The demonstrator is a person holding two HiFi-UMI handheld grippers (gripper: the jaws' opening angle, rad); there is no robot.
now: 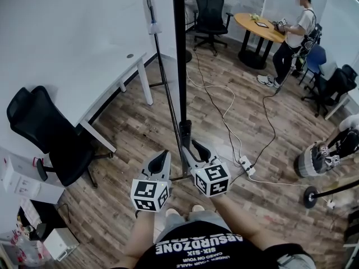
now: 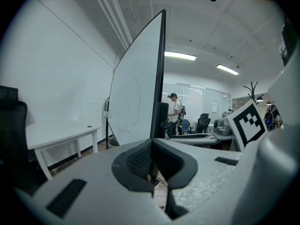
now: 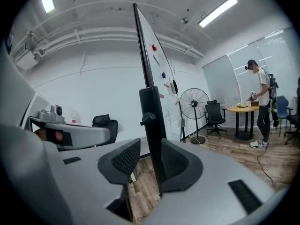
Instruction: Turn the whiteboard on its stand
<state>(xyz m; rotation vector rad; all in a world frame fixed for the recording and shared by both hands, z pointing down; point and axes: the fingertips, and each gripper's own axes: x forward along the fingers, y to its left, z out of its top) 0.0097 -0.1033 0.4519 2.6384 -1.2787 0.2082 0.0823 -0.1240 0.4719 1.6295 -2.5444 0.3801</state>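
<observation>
The board [image 1: 179, 49] stands edge-on to the person, so the head view shows only its thin black edge rising from the post [image 1: 185, 132] of its stand. In the right gripper view, its white face [image 3: 157, 64] with a few magnets slants off to the right.

The right gripper [image 1: 192, 148] is set low on the post [image 3: 152, 121], just under a small knob. Its jaws are partly open and straddle the post. One pad [image 3: 174, 162] lies against it and the other stands a little clear, so nothing is clamped yet. This low placement looks chosen to give a firm hold near the pivot, where a push would swing the board rather than tip it.

The left gripper [image 1: 162, 157] hangs just beside the right, on the board's other side. Its jaws [image 2: 152, 146] are drawn together with nothing between them, and the board [image 2: 136, 93] is well beyond them. It seems held ready to steady or push the face, though I cannot be sure.

A thin stand leg [image 1: 170, 111] slants down to the wood floor by the person's feet. Cables [image 1: 224, 111] and a power strip [image 1: 247, 166] lie close to the right and could catch the legs if the stand shifts. A white tabletop [image 1: 112, 88] and a black chair [image 1: 50, 133] flank the left. Another person [image 1: 291, 32] works at a round table far off.
</observation>
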